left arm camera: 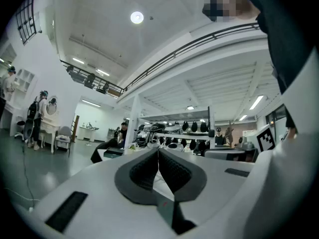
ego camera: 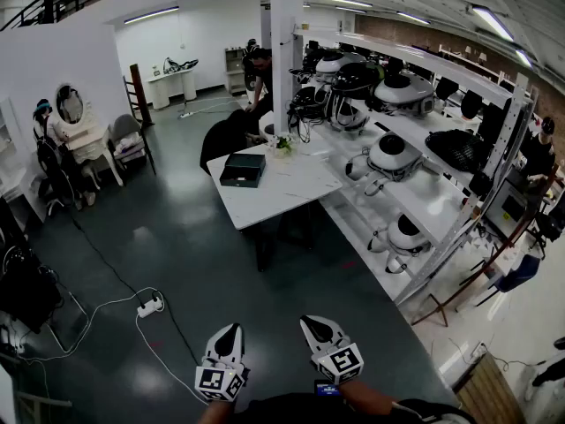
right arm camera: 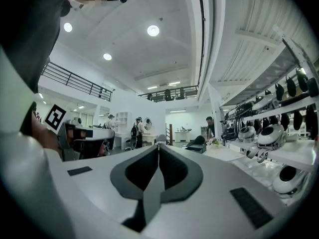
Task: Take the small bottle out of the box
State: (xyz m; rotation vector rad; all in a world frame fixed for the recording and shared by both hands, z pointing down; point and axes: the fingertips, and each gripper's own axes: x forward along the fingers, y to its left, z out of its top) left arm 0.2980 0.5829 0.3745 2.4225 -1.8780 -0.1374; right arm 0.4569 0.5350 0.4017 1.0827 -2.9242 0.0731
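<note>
A dark, flat box (ego camera: 243, 170) lies closed on a white table (ego camera: 291, 188) several steps ahead of me across the floor. No small bottle shows in any view. My left gripper (ego camera: 231, 331) and right gripper (ego camera: 309, 322) hang side by side at the bottom of the head view, far from the table. Both are shut with nothing between the jaws. In the left gripper view the left gripper (left arm camera: 158, 150) points toward the box (left arm camera: 113, 152). Past the right gripper (right arm camera: 158, 145) in its own view, the box (right arm camera: 195, 148) sits small on the table (right arm camera: 227, 154).
Long white shelves (ego camera: 415, 193) with robot heads line the right side. A white pillar (ego camera: 284, 51) and a person (ego camera: 260, 69) stand behind the table. A power strip (ego camera: 150, 306) with cables lies on the dark floor at left. People sit at a desk (ego camera: 84, 140) far left.
</note>
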